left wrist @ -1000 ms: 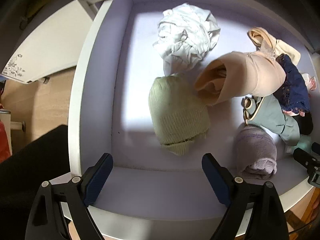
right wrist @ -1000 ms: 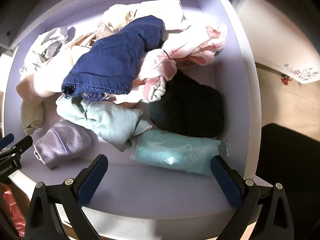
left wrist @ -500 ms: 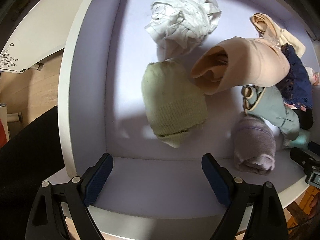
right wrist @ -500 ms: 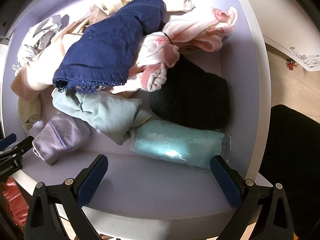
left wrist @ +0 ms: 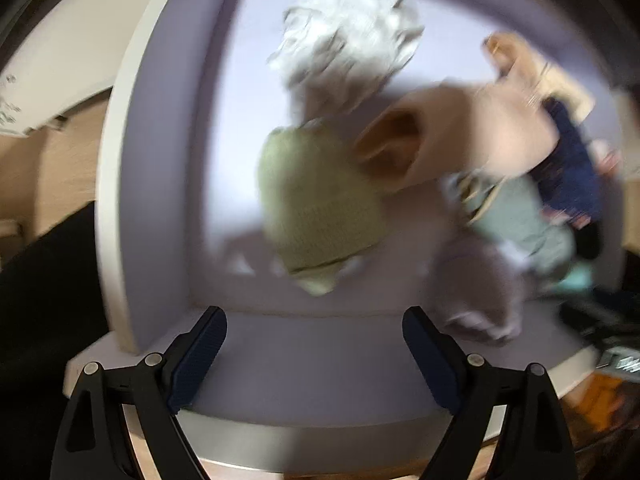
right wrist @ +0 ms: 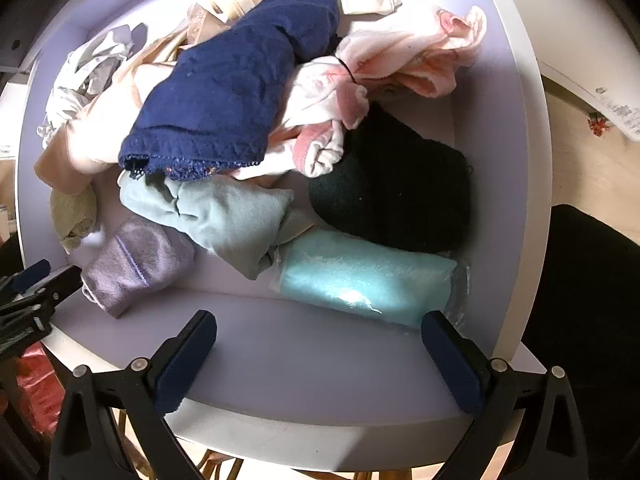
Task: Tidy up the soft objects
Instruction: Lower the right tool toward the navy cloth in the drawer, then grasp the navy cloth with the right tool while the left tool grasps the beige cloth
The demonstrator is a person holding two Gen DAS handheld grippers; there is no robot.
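A shallow lilac drawer with white outer walls (right wrist: 312, 364) is seen from both wrist cameras, and it is filled with soft things. In the left wrist view, badly blurred, a pale green knitted hat (left wrist: 316, 200) is seen lying near the middle of the drawer floor, with a crumpled white cloth (left wrist: 348, 44) behind it and a peach fabric piece rolled into an open tube (left wrist: 452, 140) just to its right. A folded lavender knit (left wrist: 480, 284) is seen near the front wall.

On the right side, a navy blue lace-edged garment (right wrist: 236, 92) is draped over the heap, touching a pink-and-white bundle tied with a dark band (right wrist: 384, 80). Below it a sage green fleece piece (right wrist: 224, 216) is laid, its end resting on a turquoise towel roll in clear plastic wrap (right wrist: 360, 276). A black knitted hat (right wrist: 396, 192) is tucked against the right wall, just behind the roll.

The left gripper (left wrist: 316, 354) is held over the front rim, fingers spread wide, nothing between them. The right gripper (right wrist: 320, 360) is likewise held spread and empty at the front edge.
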